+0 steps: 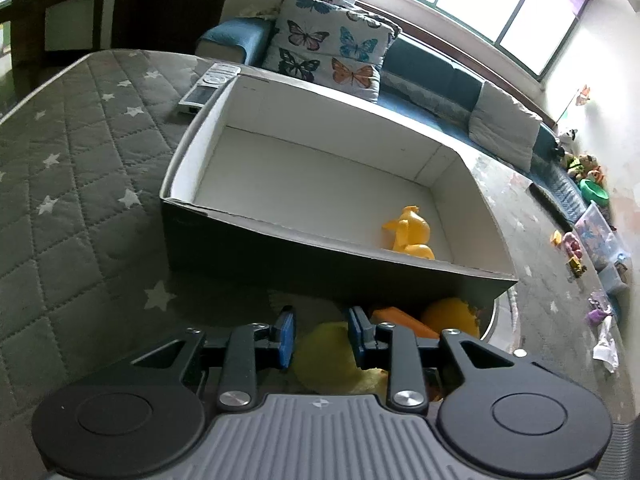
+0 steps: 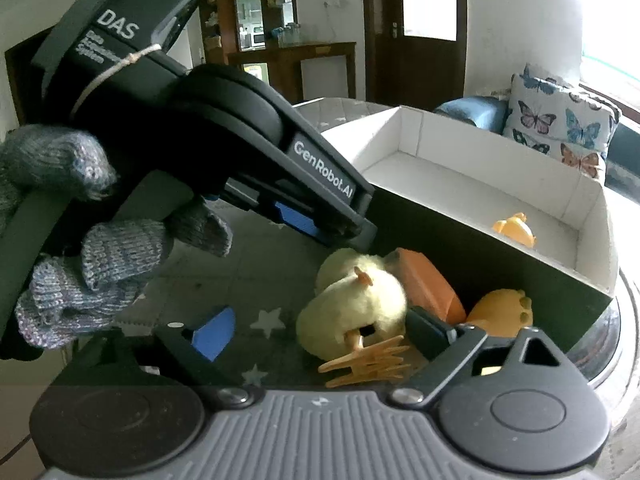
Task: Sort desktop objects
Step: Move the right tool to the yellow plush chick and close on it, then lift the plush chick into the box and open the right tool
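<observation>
Yellow plush chick (image 2: pixel 352 304) lies at lower centre before the box (image 2: pixel 472 236), the right gripper (image 2: pixel 320 330) spread wide around it, the left gripper (image 1: pixel 322 332) part-open just above; next, seemingly, clamp and lift it in.

Butterfly cushion (image 1: pixel 328 46) on blue sofa (image 1: pixel 436 76), beneath a window (image 1: pixel 492 4)

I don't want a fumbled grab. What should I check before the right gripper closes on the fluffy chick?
1. Fluffy chick between the right gripper fingers: ok.
2. Right gripper open: ok.
3. Left gripper clear of the chick: cannot tell, its tips are at the chick's top.
4. Orange block clear of the closing finger: cannot tell, it is close.
5. Room in the box: ok, only a yellow toy inside.
</observation>
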Available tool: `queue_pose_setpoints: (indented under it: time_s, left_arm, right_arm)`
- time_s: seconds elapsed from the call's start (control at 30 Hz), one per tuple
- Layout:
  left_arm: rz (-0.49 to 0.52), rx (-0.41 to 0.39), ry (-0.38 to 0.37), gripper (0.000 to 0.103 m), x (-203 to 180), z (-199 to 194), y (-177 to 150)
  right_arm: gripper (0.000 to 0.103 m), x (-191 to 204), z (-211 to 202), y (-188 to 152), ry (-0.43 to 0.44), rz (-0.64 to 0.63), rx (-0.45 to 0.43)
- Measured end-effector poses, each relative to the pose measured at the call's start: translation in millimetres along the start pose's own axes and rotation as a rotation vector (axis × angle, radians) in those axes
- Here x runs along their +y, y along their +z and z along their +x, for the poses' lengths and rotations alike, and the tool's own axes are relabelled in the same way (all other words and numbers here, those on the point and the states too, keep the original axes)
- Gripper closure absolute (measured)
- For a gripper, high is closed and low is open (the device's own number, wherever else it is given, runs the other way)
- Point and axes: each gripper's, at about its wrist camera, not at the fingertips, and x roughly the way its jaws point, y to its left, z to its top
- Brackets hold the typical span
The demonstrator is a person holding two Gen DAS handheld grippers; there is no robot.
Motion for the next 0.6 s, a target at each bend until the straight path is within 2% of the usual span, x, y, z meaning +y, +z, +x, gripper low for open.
queue_pose_setpoints:
  time_s: [0.23, 0.4, 0.53, 0.6]
  left_arm:
    - [-0.007, 0.021, -0.040, 0.070, -0.8, 5.5, 0.6]
    - [-0.022, 0.041, -0.050, 0.068, 1.3, 13.4, 2.9]
    - [-0.049, 0.061, -0.053, 0.066, 6.7, 22.2, 1.7]
    - [-0.060, 0.061, -0.059, 0.066, 8.4, 21.5, 0.8]
  right_arm:
    - [0.025, -7.0, 5.5, 0.0, -0.024, 0.020, 0.015]
    - [0.027, -8.5, 7.9, -1.1, -0.032, 0.019, 0.032]
    - [0.039, -9.1, 13.7, -0.1, -0.038, 0.029, 0.049]
    - [0.040, -11.8, 13.7, -1.3, -0.038, 0.045, 0.045]
